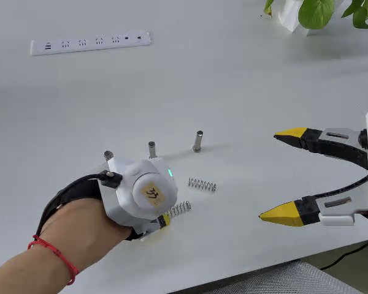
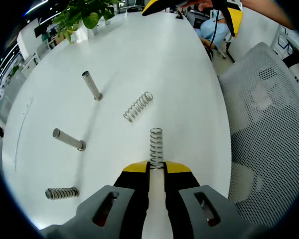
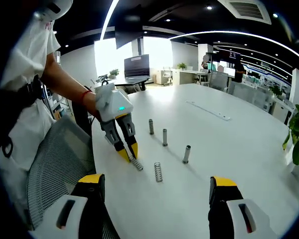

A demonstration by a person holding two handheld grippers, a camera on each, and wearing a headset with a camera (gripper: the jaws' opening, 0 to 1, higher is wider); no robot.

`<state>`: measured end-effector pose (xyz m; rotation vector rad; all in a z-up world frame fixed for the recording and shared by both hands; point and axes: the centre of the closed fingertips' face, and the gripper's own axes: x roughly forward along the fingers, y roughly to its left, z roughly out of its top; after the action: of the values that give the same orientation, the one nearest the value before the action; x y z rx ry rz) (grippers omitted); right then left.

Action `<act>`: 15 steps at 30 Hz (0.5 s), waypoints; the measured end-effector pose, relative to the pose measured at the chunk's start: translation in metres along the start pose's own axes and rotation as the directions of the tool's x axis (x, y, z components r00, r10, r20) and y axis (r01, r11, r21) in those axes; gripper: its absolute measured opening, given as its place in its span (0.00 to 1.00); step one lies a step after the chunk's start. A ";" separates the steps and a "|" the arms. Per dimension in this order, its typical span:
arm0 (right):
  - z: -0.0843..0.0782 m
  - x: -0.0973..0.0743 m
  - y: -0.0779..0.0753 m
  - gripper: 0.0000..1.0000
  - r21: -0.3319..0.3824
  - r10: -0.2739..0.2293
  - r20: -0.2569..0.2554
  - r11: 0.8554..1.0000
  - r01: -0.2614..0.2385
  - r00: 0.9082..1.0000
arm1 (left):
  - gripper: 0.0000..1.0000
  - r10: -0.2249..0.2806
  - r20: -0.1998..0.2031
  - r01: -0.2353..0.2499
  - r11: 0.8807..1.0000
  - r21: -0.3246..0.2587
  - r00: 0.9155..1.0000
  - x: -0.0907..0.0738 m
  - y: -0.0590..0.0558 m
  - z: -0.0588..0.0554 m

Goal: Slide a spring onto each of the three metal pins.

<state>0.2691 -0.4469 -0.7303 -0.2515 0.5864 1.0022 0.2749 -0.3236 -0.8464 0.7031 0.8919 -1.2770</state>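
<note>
Three metal pins stand in a row on the white table. The left pin (image 1: 108,155) (image 2: 62,193) (image 3: 151,126) carries a spring. The middle pin (image 1: 152,149) (image 2: 69,139) and the right pin (image 1: 198,140) (image 2: 91,85) are bare. My left gripper (image 1: 165,218) (image 2: 156,165) is shut on one end of a spring (image 1: 179,208) (image 2: 156,147) that lies low on the table in front of the pins. A loose spring (image 1: 202,184) (image 2: 138,106) (image 3: 158,172) rests just beyond it. My right gripper (image 1: 282,174) (image 3: 157,181) hovers wide open to the right, holding nothing.
A white power strip (image 1: 91,43) lies at the far left of the table. A potted plant (image 1: 319,12) stands at the far right corner. The table's near edge runs just below the grippers, with a grey mesh chair (image 2: 269,124) beside it.
</note>
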 end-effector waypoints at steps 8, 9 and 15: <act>0.000 0.002 0.003 0.84 0.005 0.006 0.002 1.000 -0.006 1.000 | 0.07 -0.001 0.011 0.001 1.000 -0.024 1.000 0.000 -0.001 0.000; -0.001 0.002 0.004 0.84 0.005 0.008 0.002 1.000 -0.008 1.000 | 0.07 -0.001 0.015 0.002 1.000 -0.030 1.000 0.000 -0.001 0.000; -0.001 0.003 0.005 0.84 0.008 0.009 0.001 1.000 -0.009 1.000 | 0.06 -0.005 0.031 0.006 0.999 -0.037 0.999 0.000 -0.002 0.001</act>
<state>0.2656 -0.4427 -0.7326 -0.2409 0.5913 1.0087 0.2731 -0.3244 -0.8457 0.6499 0.8906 -1.2700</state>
